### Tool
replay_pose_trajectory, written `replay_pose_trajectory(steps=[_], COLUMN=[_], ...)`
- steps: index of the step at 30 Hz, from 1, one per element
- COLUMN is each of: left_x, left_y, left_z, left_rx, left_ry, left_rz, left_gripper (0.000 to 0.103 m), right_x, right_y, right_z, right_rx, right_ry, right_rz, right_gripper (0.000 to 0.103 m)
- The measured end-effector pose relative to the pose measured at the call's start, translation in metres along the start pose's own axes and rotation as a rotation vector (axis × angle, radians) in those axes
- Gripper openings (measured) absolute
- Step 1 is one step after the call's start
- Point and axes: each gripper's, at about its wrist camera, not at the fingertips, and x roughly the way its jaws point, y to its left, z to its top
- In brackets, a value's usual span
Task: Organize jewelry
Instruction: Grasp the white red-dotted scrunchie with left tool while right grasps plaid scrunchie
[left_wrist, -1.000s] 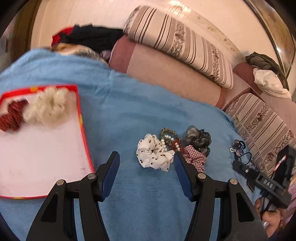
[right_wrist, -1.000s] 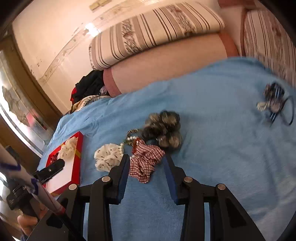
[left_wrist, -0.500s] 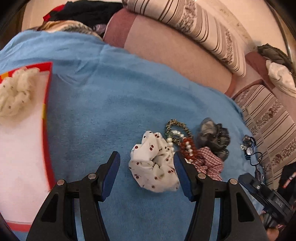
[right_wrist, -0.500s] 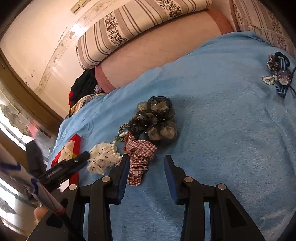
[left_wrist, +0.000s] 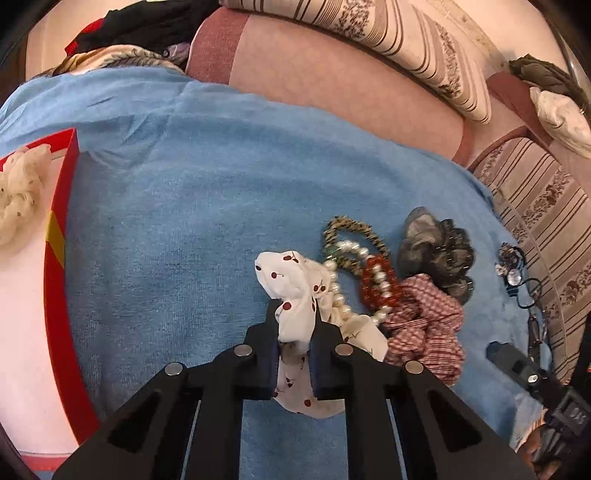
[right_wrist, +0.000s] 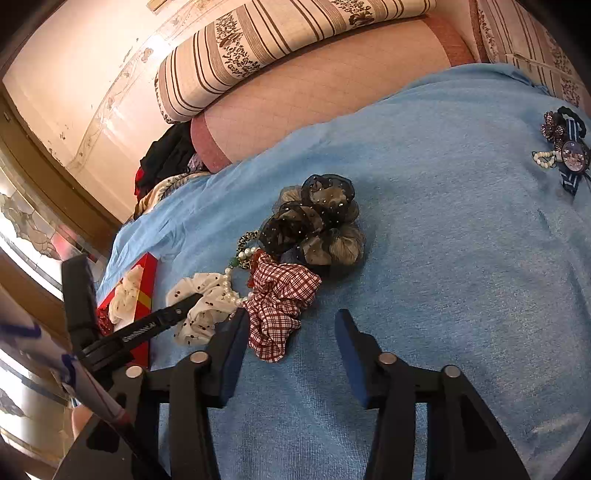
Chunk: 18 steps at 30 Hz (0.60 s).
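Note:
A white cherry-print scrunchie (left_wrist: 291, 280) lies on the blue blanket (left_wrist: 184, 221). My left gripper (left_wrist: 293, 314) is closing on it, and its pads pinch a fold of the fabric. Beside it lie a pearl bracelet (left_wrist: 354, 251), a red bead bracelet (left_wrist: 373, 284), a red plaid scrunchie (right_wrist: 280, 295) and a dark grey organza scrunchie (right_wrist: 317, 218). My right gripper (right_wrist: 291, 314) hovers low over the blanket, its jaws opening with nothing between them. The plaid scrunchie lies just beyond its left finger.
A red-rimmed white tray (left_wrist: 57, 280) at the left holds a cream scrunchie (left_wrist: 18, 195). Hair ties with charms (right_wrist: 565, 151) lie at the far right. Pink and striped bolsters (left_wrist: 332, 85) line the back edge, with dark clothes (left_wrist: 140, 26) piled behind.
My left gripper moved right and down onto the white scrunchie and closed on it. The right gripper's jaws widened, and the pile now sits a little further from them.

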Motion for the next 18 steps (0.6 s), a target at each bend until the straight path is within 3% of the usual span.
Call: replay_pose_trajectory(steps=[7,13,14,15,16,18], left_x=[-0.029,-0.033,-0.033,-0.033,-0.034,-0.033], left_y=[-0.008,-0.007,-0.009,-0.009,-0.010,-0.012], left_z=[0.002,0.008,0.008,0.007,0.007,0.007], left_rx=[0.029,0.028,0.035,0.040,0.043,0.051], left_ry=[-0.090,-0.105,-0.106,-0.107,-0.110,-0.110], left_rz=[-0.025,-0.043,-0.044,-0.045,-0.045,-0.051], left_gripper=[0.012,0.012,0.012,0.012,0.012,0.012], right_x=[0.032,0.065,0.067,0.067,0.067,0.061], right_y=[0.012,0.016,0.017,0.019,0.021,0.023], right_z=[0.006,0.005,0.005,0.004,0.005,0.005], right_rx=[-0.020,-0.013,-0.022,-0.039,-0.063,-0.081], right_ry=[0.059,0.131,0.132,0.126,0.127,0.105], right_rz=[-0.027,-0.046,-0.051,-0.061,-0.067,-0.069], right_gripper=[0.056,0.054,0.048,0.027,0.019,0.013])
